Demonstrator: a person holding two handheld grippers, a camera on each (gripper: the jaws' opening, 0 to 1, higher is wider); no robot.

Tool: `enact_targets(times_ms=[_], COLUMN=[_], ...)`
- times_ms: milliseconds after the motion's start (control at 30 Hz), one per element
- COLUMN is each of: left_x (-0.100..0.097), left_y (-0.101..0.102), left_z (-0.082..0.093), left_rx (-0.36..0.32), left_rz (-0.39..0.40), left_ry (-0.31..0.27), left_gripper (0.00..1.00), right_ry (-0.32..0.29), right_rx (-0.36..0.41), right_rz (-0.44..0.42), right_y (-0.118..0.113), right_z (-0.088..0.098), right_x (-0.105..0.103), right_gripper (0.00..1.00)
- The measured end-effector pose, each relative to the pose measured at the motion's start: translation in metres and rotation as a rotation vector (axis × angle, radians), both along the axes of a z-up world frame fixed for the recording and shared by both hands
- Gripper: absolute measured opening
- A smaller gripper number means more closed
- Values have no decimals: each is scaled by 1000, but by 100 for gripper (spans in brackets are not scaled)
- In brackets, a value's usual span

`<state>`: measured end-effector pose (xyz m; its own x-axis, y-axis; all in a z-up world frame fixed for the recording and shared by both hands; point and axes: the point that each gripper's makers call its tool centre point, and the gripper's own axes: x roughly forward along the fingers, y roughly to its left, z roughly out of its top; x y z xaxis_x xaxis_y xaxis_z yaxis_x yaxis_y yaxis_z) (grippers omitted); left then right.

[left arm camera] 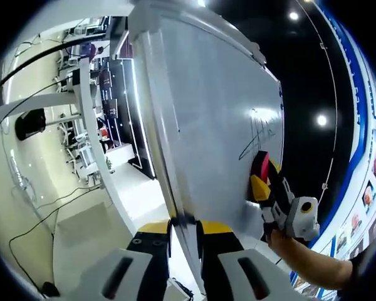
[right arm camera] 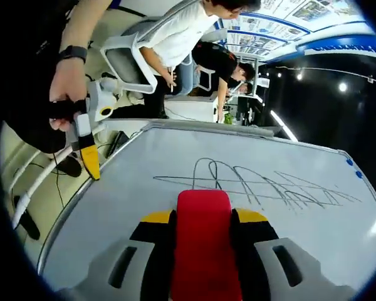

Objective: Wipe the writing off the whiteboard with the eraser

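A whiteboard [right arm camera: 144,207] carries black looping scribbles [right arm camera: 257,185] across its middle. My right gripper [right arm camera: 203,216] is shut on a red eraser [right arm camera: 203,244], whose front end sits just below the scribbles. In the left gripper view the board [left arm camera: 213,113] runs away nearly edge-on, and my left gripper [left arm camera: 185,227] is clamped on its near frame edge. There the right gripper [left arm camera: 263,182] holds the red eraser [left arm camera: 259,164] against the board face, just under the writing [left arm camera: 260,135]. The left gripper [right arm camera: 88,157], held in a person's hand, grips the board's left edge.
Behind the board a person in a white shirt [right arm camera: 175,37] sits on an office chair and another in black [right arm camera: 219,59] bends over a desk. Cables [left arm camera: 44,219] trail over the pale floor beside desks [left arm camera: 81,100]. Posters [left arm camera: 370,188] line the dark wall.
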<state>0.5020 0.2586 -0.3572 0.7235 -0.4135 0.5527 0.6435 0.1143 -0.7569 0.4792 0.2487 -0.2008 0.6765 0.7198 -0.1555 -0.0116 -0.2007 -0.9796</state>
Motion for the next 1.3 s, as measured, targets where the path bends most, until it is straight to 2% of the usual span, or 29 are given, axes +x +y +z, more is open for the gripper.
enact_targets(times_ms=[167, 233, 333, 400, 733, 967, 1167, 1233, 1267, 1300], left_x=[0, 0, 1, 1, 2, 2, 1, 0, 3, 9], left_y=[0, 0, 0, 0, 0, 0, 2, 5, 7, 13], left_z=[-1, -1, -1, -1, -1, -1, -1, -5, -11, -23], left_rx=[-5, -2, -4, 2, -1, -2, 45, 36, 32, 57], left_rz=[-2, 2, 2, 1, -10, -5, 15, 15, 14, 44], left_ry=[-1, -3, -2, -5, -15, -20, -79, -109, -88, -42], left_gripper=[18, 18, 18, 18, 19, 19, 19, 24, 27, 32], right_ry=[28, 55, 49, 57, 10, 6, 12, 13, 12, 14], right_rx=[-11, -49, -81, -45, -21, 2, 0, -6, -9, -8], right_rz=[-11, -4, -1, 0, -28, -40, -36, -33, -33, -34], right_y=[-2, -3, -8, -8, -8, -8, -8, -9, -9, -9], right_z=[-35, -52, -76, -76, -80, -79, -79, -79, -79, -79], right_x=[2, 1, 3, 4, 7, 7, 6, 7, 6, 6], right_gripper=[37, 37, 37, 37, 38, 38, 38, 38, 38, 38])
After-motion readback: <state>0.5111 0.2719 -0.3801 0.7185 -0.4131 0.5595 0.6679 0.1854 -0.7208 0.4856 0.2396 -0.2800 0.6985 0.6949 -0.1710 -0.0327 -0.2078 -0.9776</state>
